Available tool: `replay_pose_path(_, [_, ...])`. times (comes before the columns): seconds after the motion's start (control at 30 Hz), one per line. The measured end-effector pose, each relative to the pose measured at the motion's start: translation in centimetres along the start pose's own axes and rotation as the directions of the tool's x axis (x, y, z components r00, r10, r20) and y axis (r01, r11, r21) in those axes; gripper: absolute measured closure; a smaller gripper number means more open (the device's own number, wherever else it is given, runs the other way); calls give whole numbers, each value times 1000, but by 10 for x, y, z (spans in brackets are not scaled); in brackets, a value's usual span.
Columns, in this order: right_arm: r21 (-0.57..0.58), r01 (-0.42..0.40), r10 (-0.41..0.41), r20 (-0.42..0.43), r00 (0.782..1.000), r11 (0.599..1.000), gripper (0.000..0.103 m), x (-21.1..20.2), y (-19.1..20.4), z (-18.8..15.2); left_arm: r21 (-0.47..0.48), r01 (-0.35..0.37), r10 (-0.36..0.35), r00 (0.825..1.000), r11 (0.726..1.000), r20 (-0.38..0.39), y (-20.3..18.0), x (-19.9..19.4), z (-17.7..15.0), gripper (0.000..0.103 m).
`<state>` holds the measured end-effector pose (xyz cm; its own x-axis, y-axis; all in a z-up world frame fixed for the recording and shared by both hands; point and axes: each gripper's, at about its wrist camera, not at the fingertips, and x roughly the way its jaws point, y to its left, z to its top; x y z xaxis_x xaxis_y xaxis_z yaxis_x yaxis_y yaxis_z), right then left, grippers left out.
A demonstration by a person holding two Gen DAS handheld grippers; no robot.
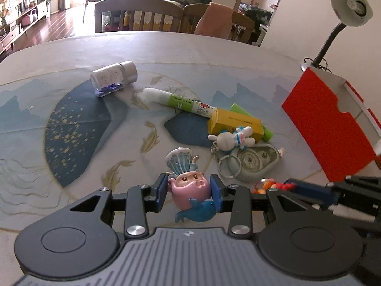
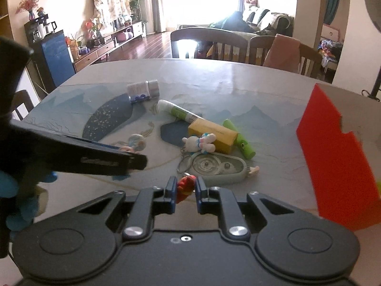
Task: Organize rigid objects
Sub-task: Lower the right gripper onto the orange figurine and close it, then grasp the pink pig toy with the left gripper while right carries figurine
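Left wrist view: the left gripper (image 1: pixel 188 189) pinches a pink figurine (image 1: pixel 190 190) between its blue pads (image 1: pixel 162 190); the figurine has a blue fish-like base and a shell-shaped crest. The landmark for all positions is the yellow box (image 1: pixel 234 125) lying on the patterned table cover (image 1: pixel 78 119). A white rabbit keychain (image 1: pixel 234 138) leans against the near side of the box, its ring touching a grey-green correction tape dispenser (image 1: pixel 252 164) just nearer still. A green-and-white glue stick (image 1: pixel 176 101) lies to the left of the box, one end touching it; a green item (image 1: pixel 240 110) shows behind the box. A glass jar with a silver cap (image 1: pixel 114 77), on its side, lies well to the left and beyond. An open red carton (image 1: pixel 331 128) stands to the right of the box, with a gooseneck lamp (image 1: pixel 350 7) behind it.

Right wrist view: the right gripper (image 2: pixel 185 189), nearer than the dispenser, has its fingers closed on a small red-orange toy (image 2: pixel 187 186).
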<state>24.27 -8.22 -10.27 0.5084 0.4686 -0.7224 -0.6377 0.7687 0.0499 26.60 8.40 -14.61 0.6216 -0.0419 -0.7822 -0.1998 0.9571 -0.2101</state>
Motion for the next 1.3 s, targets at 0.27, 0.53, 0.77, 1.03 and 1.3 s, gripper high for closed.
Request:
replay_pose_path(0.27, [71,0,-2,33,999,997,89,-41,-6,6,10,29,-29,999,1000,15,-1,-40,-12,65])
replay_pose_path(0.53, [131,20,-31,88,996,991,89,-93,-16,12,70,82,-84,996,994,27,-20,-81,-8,65])
replay_pose_path(0.77, [176,37,-59,123,991,984,89,-129,-35,17,162,110,-119,992,981,49,-50,-113,0,65])
replay_pose_path(1.03, [216,56,-93,165,982,975,89,-145,-75,27,231,136,-153,987,963,58,-89,-124,15,65])
replay_pose_path(1.3, [233,61,-102,168,981,971,89,-146,-138,29,266,165,-184,982,950,49,-147,-105,35,65])
